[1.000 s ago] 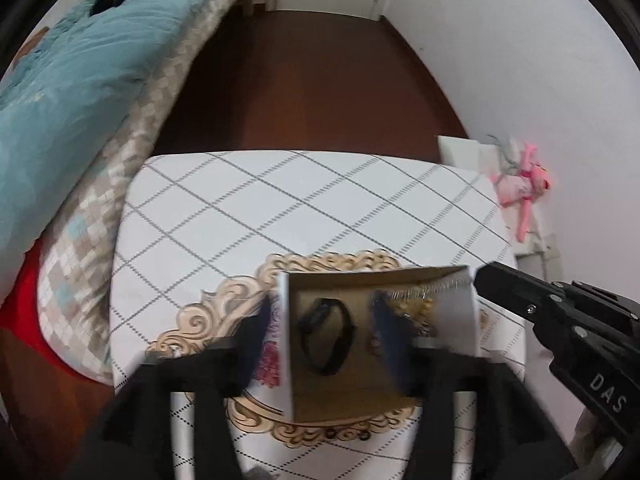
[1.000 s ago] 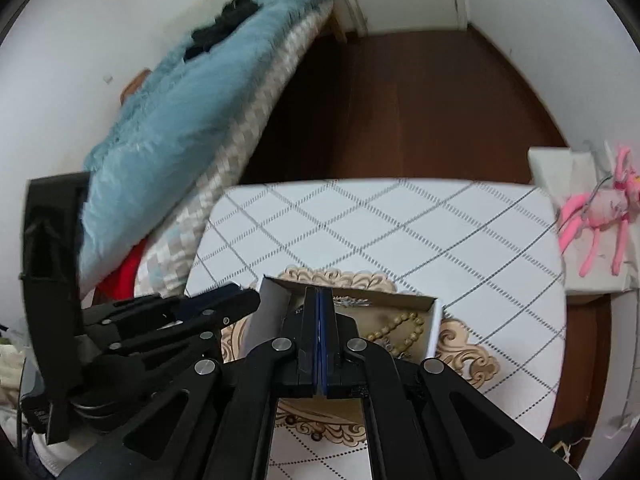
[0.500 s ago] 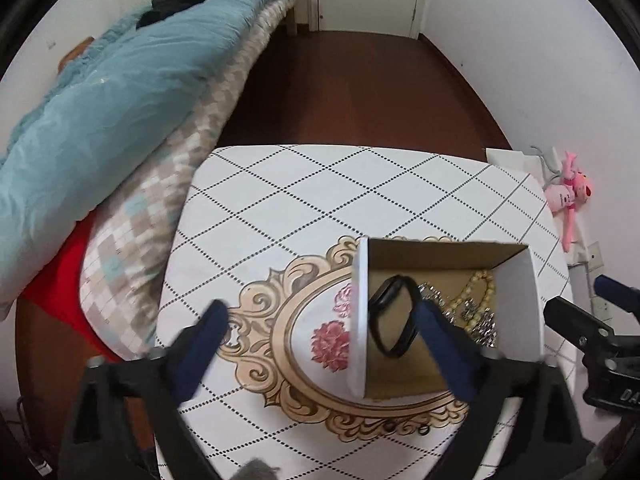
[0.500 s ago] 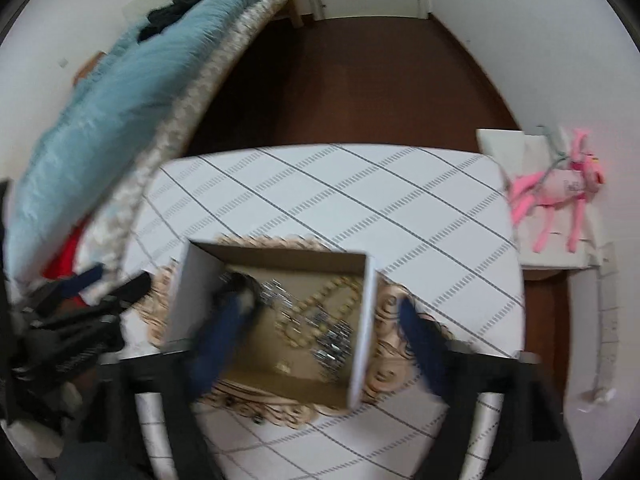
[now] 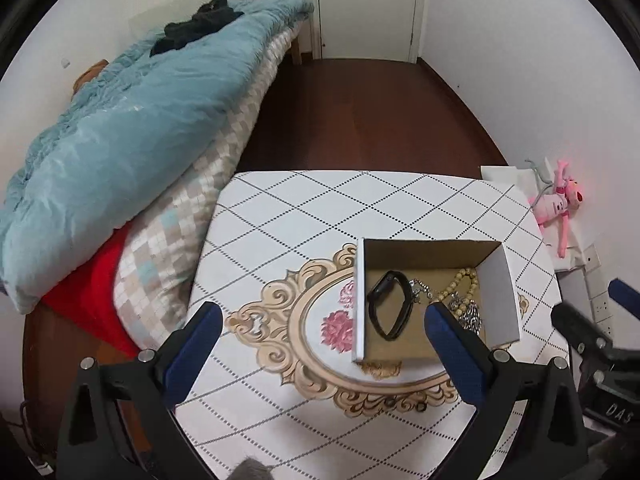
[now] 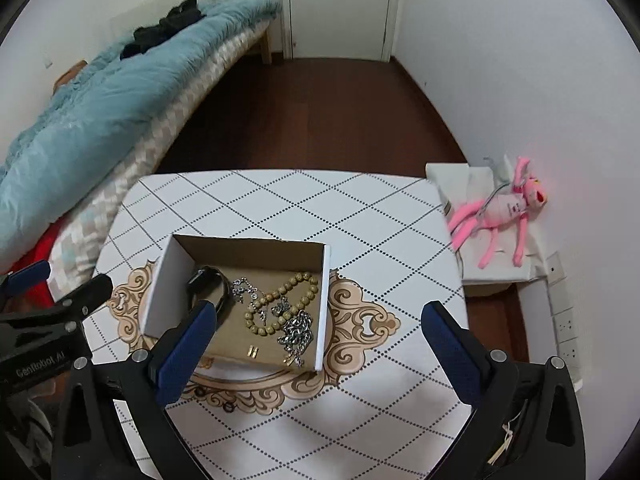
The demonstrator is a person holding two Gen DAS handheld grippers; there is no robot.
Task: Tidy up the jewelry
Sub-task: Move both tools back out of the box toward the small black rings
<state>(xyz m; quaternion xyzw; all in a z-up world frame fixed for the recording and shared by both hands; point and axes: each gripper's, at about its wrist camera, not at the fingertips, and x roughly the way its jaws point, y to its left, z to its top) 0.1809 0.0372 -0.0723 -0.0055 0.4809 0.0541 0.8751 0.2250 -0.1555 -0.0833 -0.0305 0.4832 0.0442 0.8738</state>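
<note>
Both claws are up and away from the box now, a real change from a second ago, when my left claw (image 5: 318, 330) was down at the box's rim and my right claw (image 6: 318, 326) was pinched shut just above it. Half a second back they were already spreading and lifting; now each one hangs released, jaws wide apart, nothing between them, hovering above the near part of the counter (image 6: 360, 200). And there's the cardboard box (image 6: 326, 280), sitting open on the ornate medallion printed on the counter's cloth, with the whole haul inside: the black band (image 5: 390, 308) lying on the left side of the box floor, the beaded bracelet (image 6: 280, 300) curled in the middle, the silver chain (image 6: 298, 330) heaped just beside it toward the right wall, and a small gold piece (image 6: 252, 351) near the front edge. I see no jewelry left out on the cloth around the box, in either view. So my read: the gathering step looks finished, everything is in the box, and this pull-back is me letting go for good. What's left, if anything, would be tidying inside, since the chain and beads touch and could tangle. Off to the right, the pink plush toy (image 6: 504, 208) lies on its own little stand, well apart.
</note>
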